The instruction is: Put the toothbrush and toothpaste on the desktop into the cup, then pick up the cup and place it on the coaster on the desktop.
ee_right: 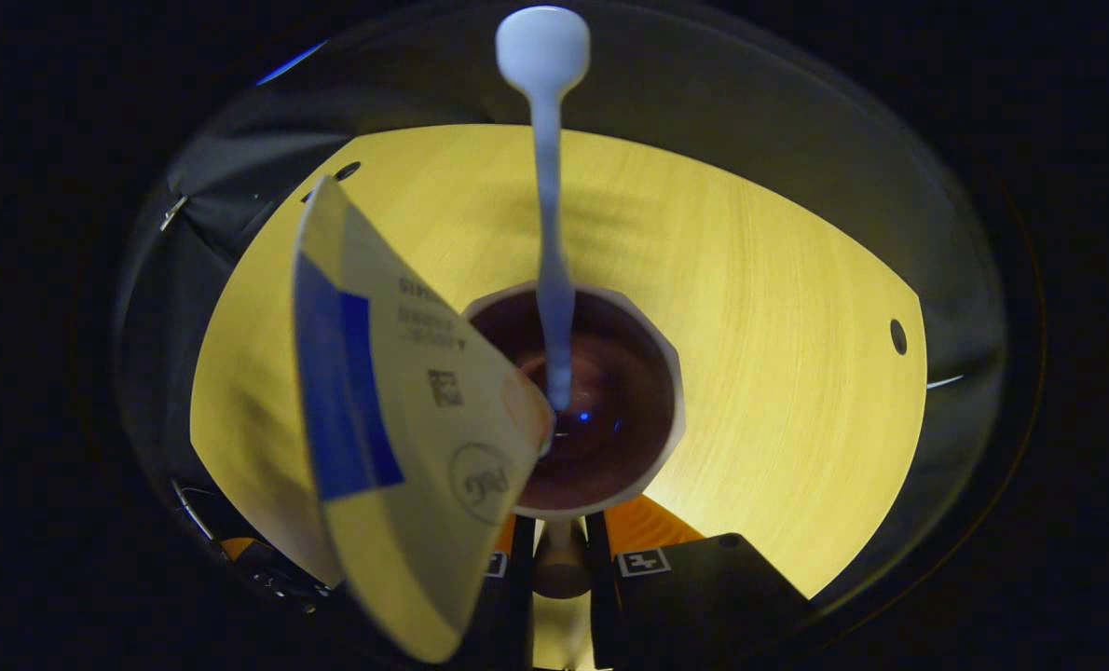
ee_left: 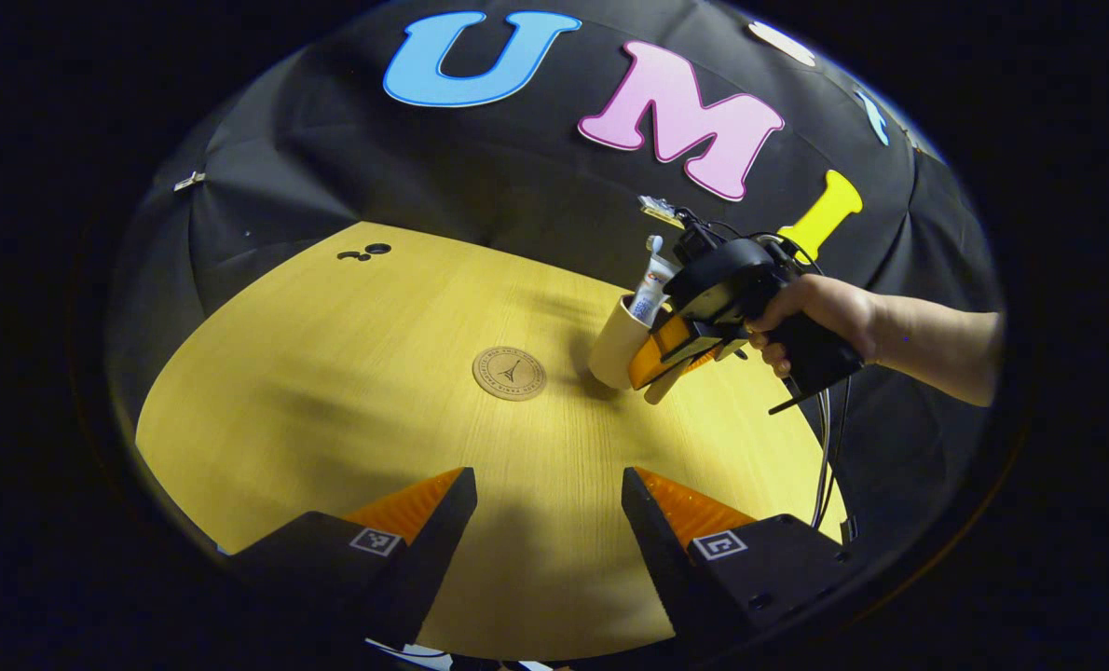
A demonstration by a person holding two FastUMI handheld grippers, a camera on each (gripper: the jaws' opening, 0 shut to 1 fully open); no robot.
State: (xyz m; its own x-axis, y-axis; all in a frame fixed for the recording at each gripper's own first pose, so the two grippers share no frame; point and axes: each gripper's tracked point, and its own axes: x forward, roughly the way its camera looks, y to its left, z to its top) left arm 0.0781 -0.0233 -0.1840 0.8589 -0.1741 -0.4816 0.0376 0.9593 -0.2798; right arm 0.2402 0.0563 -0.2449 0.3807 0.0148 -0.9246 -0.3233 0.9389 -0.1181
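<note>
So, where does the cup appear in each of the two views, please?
Left gripper view: the cup is right of centre, tilted, held above the table by the right gripper.
Right gripper view: the cup is at centre, seen from above its open mouth.
Shared landmark: the toothbrush standing in it.

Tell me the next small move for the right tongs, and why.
Probably carry the cup left, over the coaster, then lower it. The right tongs hold the cup tilted and apparently off the desktop, the toothbrush and toothpaste already in it. The coaster lies bare.
</note>
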